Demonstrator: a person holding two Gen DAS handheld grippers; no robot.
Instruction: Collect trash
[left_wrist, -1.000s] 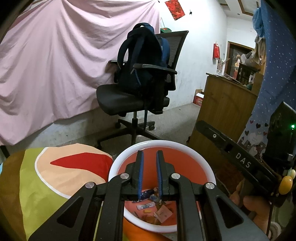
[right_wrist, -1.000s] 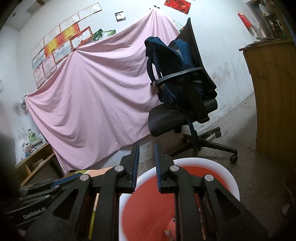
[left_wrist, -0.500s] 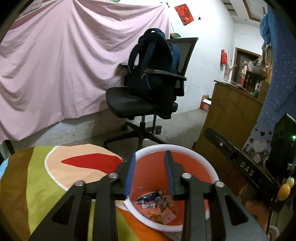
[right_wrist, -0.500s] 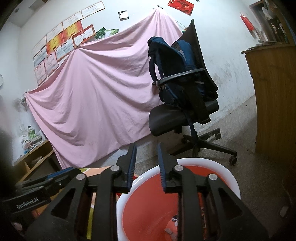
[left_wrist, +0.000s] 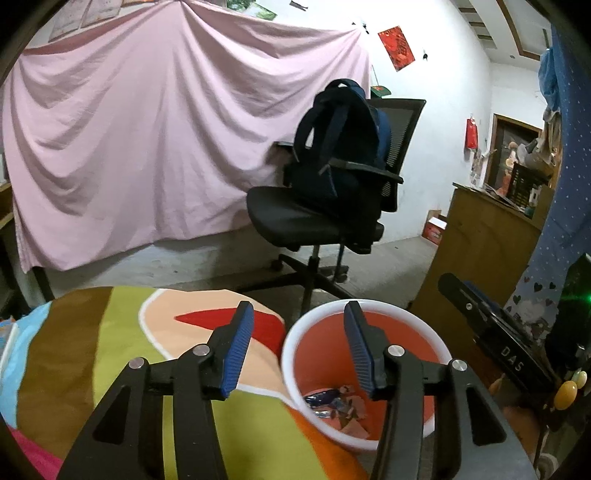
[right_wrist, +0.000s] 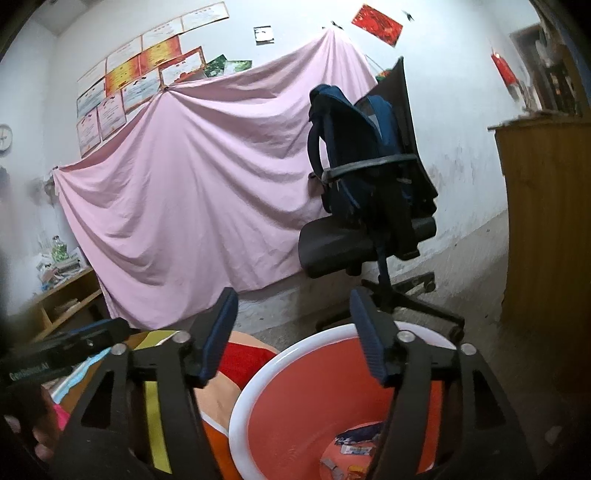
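An orange bin with a white rim (left_wrist: 321, 314) (right_wrist: 295, 350) stands at the right edge of the colourful tablecloth (left_wrist: 110, 350). Several wrappers and scraps of trash (left_wrist: 334, 402) (right_wrist: 356, 446) lie at its bottom. My left gripper (left_wrist: 299, 325) hovers over the bin's left rim, its jaws opening with nothing between them. My right gripper (right_wrist: 293, 314) hangs above the bin's far rim, its jaws also opening wide and empty. The right gripper's body shows at the right edge of the left wrist view.
A black office chair (left_wrist: 325, 221) with a dark blue backpack (left_wrist: 340, 140) stands on the floor beyond the bin. A pink sheet (left_wrist: 147, 140) covers the wall. A wooden cabinet (left_wrist: 480, 240) is at the right, wooden shelves (right_wrist: 62, 302) at the left.
Both grippers have opened from nearly shut to wide. The left gripper has drawn back and left from over the bin's middle toward its left rim. The right gripper stayed over the bin.
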